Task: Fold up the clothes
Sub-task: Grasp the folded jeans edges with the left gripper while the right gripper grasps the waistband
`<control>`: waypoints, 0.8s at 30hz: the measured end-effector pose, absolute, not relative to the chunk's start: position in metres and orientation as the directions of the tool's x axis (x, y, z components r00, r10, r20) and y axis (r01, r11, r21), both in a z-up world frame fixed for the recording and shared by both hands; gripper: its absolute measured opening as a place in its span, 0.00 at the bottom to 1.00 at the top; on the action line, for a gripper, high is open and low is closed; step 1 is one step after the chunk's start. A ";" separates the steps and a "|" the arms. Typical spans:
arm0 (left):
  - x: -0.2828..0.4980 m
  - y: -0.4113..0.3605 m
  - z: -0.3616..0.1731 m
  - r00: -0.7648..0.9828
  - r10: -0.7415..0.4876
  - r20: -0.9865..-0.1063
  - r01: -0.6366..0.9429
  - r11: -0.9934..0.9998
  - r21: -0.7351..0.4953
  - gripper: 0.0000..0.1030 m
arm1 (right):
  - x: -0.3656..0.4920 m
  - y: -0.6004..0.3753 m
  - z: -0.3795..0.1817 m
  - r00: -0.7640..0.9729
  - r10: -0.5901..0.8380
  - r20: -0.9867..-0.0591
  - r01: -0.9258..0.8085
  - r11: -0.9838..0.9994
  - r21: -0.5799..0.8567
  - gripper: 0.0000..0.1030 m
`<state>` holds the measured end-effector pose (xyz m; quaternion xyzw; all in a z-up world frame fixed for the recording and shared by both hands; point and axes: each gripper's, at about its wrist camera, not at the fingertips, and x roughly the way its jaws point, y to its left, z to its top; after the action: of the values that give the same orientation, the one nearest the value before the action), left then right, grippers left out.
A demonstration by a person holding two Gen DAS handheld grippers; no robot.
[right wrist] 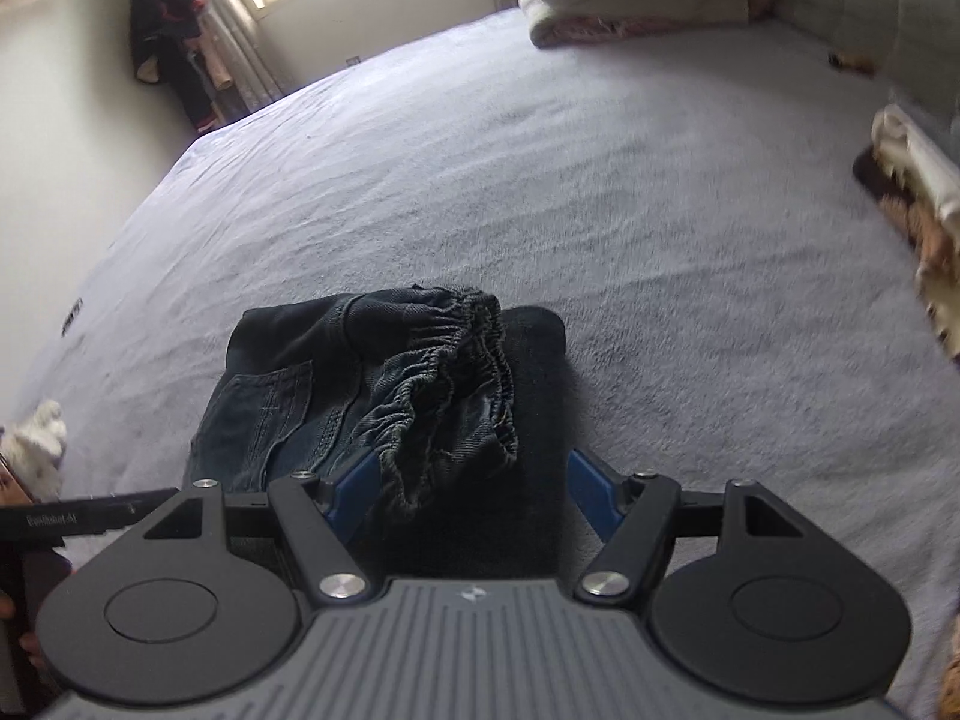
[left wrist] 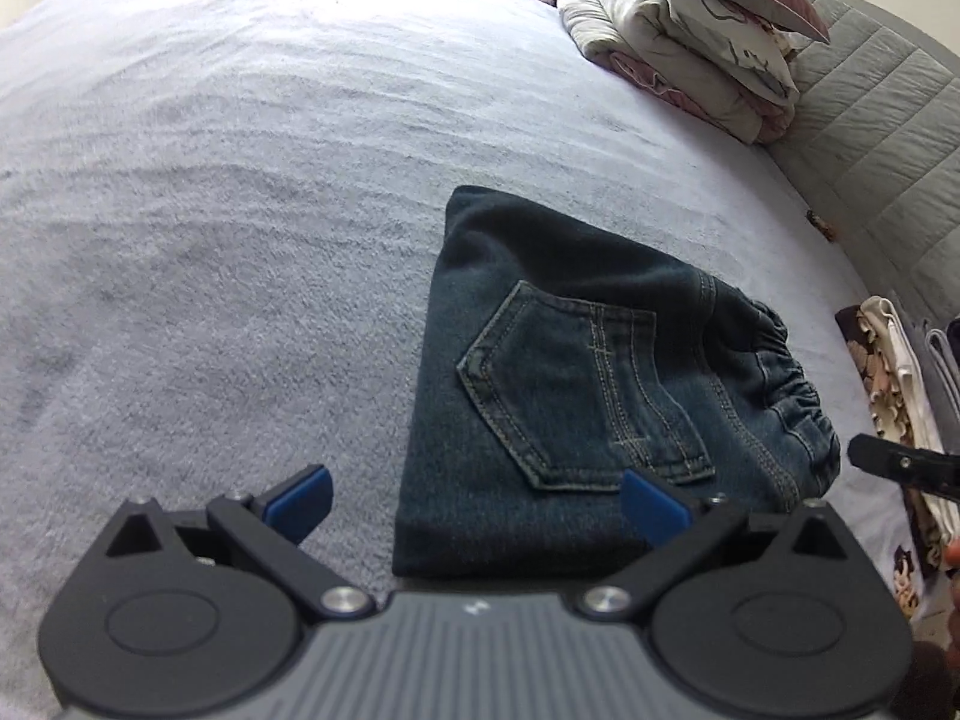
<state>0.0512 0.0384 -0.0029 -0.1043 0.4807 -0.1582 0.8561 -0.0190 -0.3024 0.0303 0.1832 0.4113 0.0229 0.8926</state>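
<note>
A pair of dark blue jeans (left wrist: 576, 384) lies folded on the pale bed sheet (left wrist: 240, 180), back pocket up and elastic waistband (right wrist: 456, 372) bunched at one end. My left gripper (left wrist: 477, 504) hovers open at the near left corner of the jeans. Its right pad (left wrist: 654, 507) is over the denim and its left pad (left wrist: 300, 501) over the sheet. My right gripper (right wrist: 474, 492) is open at the waistband end, with the folded denim lying between its blue pads and no visible squeeze. One of its fingers (left wrist: 888, 465) shows just beyond the waistband.
Folded quilts with a pink pillow (left wrist: 690, 42) are stacked at the far end by the grey padded headboard (left wrist: 870, 120). A pile of folded clothes (right wrist: 918, 198) lies at the right edge. Dark clothes (right wrist: 168, 30) hang in the corner by the window.
</note>
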 end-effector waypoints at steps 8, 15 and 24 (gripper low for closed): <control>0.074 0.046 -0.017 0.461 -0.420 -0.781 0.164 0.906 -0.391 1.00 | -0.007 -0.318 0.015 0.633 0.291 -0.717 0.137 0.870 0.474 0.70; 0.120 0.044 -0.023 0.422 -0.545 -0.725 0.254 0.838 -0.483 0.95 | 0.004 -0.327 0.013 0.632 0.309 -0.710 0.156 0.847 0.508 0.71; 0.147 0.045 -0.047 0.368 -0.646 -0.669 0.251 0.762 -0.597 0.87 | 0.034 -0.347 -0.016 0.638 0.362 -0.680 0.221 0.759 0.612 0.73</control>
<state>0.1467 0.0446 -0.0470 -0.2022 0.4877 -0.2795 0.8020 0.0343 -0.3469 -0.0160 0.3443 0.4232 0.0419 0.8370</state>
